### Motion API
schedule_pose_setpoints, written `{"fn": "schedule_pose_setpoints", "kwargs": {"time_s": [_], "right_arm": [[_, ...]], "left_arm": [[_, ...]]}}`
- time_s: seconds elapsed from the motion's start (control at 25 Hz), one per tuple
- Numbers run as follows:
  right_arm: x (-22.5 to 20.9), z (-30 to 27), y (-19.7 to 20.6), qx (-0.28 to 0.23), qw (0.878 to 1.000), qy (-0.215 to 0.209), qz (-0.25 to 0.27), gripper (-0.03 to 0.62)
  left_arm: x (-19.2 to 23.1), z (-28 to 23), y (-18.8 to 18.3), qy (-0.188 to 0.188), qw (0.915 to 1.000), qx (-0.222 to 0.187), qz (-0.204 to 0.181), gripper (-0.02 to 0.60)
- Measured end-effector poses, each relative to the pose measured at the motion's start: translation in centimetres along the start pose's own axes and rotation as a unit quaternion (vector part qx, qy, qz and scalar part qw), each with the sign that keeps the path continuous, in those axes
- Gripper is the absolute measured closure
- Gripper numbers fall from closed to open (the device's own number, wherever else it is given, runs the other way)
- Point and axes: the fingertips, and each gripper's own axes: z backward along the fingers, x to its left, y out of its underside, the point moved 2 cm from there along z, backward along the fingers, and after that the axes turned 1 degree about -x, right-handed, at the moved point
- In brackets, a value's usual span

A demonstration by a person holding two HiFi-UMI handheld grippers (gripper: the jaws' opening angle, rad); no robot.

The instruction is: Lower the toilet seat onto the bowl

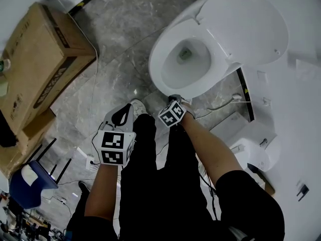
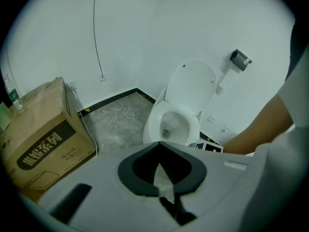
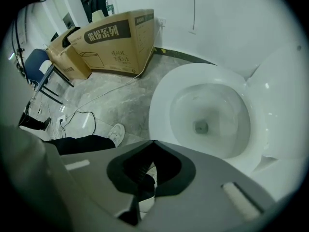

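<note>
The white toilet bowl [image 1: 183, 59] stands on the grey floor ahead of me. A wide white seat ring [image 1: 156, 64] appears to lie flat on it, and the lid [image 1: 251, 26] stands raised behind. My right gripper [image 1: 175, 98] points down just short of the bowl's front edge, jaws shut with nothing between them. In the right gripper view its tips [image 3: 153, 141] meet below the seat ring [image 3: 161, 105], the lid [image 3: 285, 91] to the right. My left gripper [image 1: 123, 115] hangs further back over my leg, shut and empty. The left gripper view shows its jaws [image 2: 159, 143] closed, bowl [image 2: 171, 124] and lid [image 2: 190, 83] beyond.
Large cardboard boxes [image 1: 40, 59] stand at the left wall. A blue chair [image 1: 27, 182] and cables lie at lower left. A white unit [image 1: 256, 144] sits right of the toilet. A paper holder [image 2: 240, 59] hangs on the wall. My shoe [image 1: 138, 106] rests near the bowl.
</note>
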Motion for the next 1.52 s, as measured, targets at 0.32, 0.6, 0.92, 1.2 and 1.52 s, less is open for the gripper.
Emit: {"fn": "schedule_pose_setpoints", "kwargs": {"time_s": [0.32,0.6,0.92,1.2,1.52], "right_arm": [[-1.4,8.0,-0.1,-0.067,0.995,-0.008,-0.069,0.588],[-4.3,18.9,-3.0,-0.177,0.97,0.014,-0.169,0.588],[-9.7,33.4,-6.4,-0.312,0.926,0.069,-0.202,0.588],[-14.2,46.5,-8.3,-0.422,0.868,0.109,-0.237,0.588],[-16.4,59.5,-10.8,-0.529,0.807,0.149,-0.219,0.588]], "left_arm": [[-3.4,2.1,-3.9,0.005,0.9996,-0.028,-0.009,0.574],[-8.0,5.3,-9.2,0.009,0.9975,-0.067,-0.02,0.575],[-13.1,10.4,-16.5,0.008,0.9901,-0.136,-0.031,0.574],[-17.1,15.1,-23.0,0.005,0.9771,-0.204,-0.062,0.575],[-21.3,21.0,-29.6,0.002,0.9542,-0.279,-0.109,0.574]]}}
